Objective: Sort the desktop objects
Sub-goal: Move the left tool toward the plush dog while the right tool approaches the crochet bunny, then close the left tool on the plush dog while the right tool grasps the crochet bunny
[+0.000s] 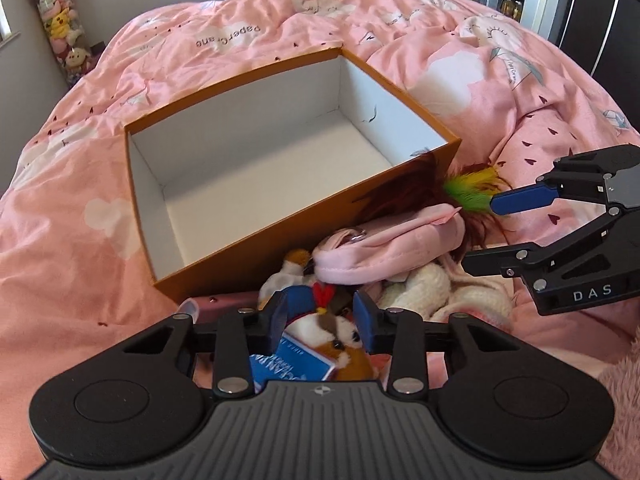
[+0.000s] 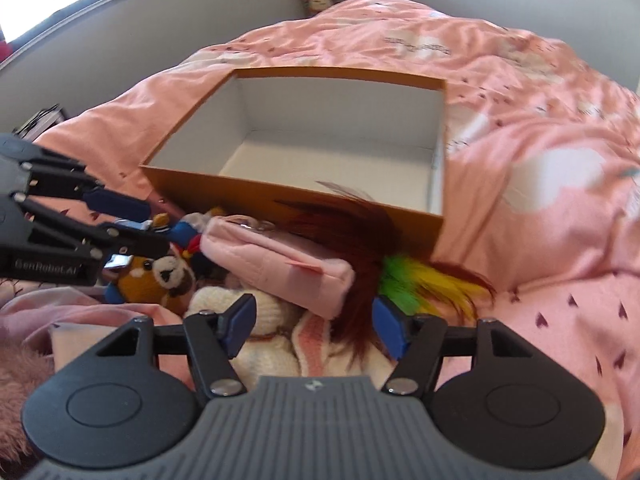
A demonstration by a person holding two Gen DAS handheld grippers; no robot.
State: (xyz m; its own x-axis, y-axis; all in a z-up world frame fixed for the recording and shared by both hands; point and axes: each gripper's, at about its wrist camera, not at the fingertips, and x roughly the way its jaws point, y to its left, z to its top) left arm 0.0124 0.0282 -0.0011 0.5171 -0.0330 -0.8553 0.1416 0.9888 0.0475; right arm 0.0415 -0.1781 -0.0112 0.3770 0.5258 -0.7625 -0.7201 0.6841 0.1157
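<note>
Toys lie heaped on a pink quilt [image 1: 420, 64] against the near wall of an orange box [image 1: 152, 208], whose white inside holds nothing. On top sits a pink pouch [image 2: 280, 264], beside a feather toy [image 2: 416, 280] of brown, green and yellow plumes. Under them are a white knit doll [image 2: 256, 308] and a brown plush [image 1: 340, 332].

Left gripper [image 1: 320, 320] has its fingers spread, either side of the plush's head, seemingly not touching. Right gripper [image 2: 312, 324] is also spread, fingers flanking the pouch's end and the brown plumes; contact is hard to judge.
</note>
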